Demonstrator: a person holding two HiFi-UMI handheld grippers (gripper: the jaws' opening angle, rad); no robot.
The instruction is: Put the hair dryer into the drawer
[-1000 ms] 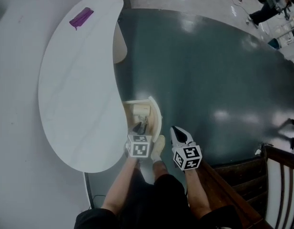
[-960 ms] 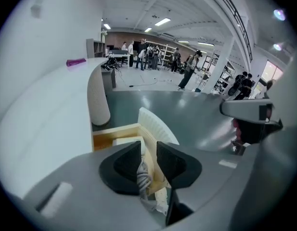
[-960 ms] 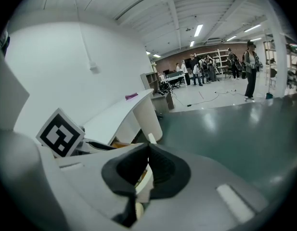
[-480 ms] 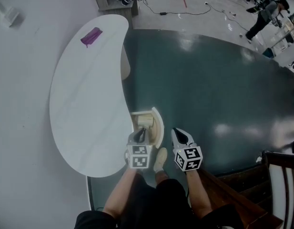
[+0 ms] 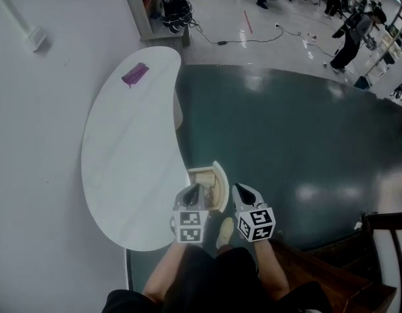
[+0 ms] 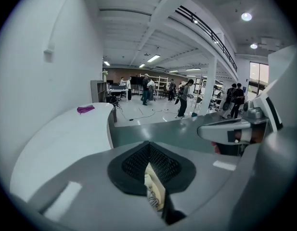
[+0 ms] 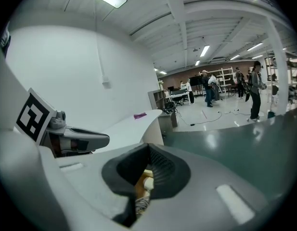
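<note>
Wide workshop hall, teal floor, white wall: the hair dryer appears to be in the drawer already.
The drawer (image 5: 220, 186) stands pulled out from under the near end of the white table (image 5: 122, 162), and a cream shape I take for the hair dryer (image 5: 203, 181) lies inside it. The left gripper (image 5: 193, 193) hangs over the drawer's near edge; its jaws have just been closing and now meet on nothing. The right gripper (image 5: 240, 191), just beside the drawer's curved front, is also closed and empty. At most, the drawer needs pushing in.
</note>
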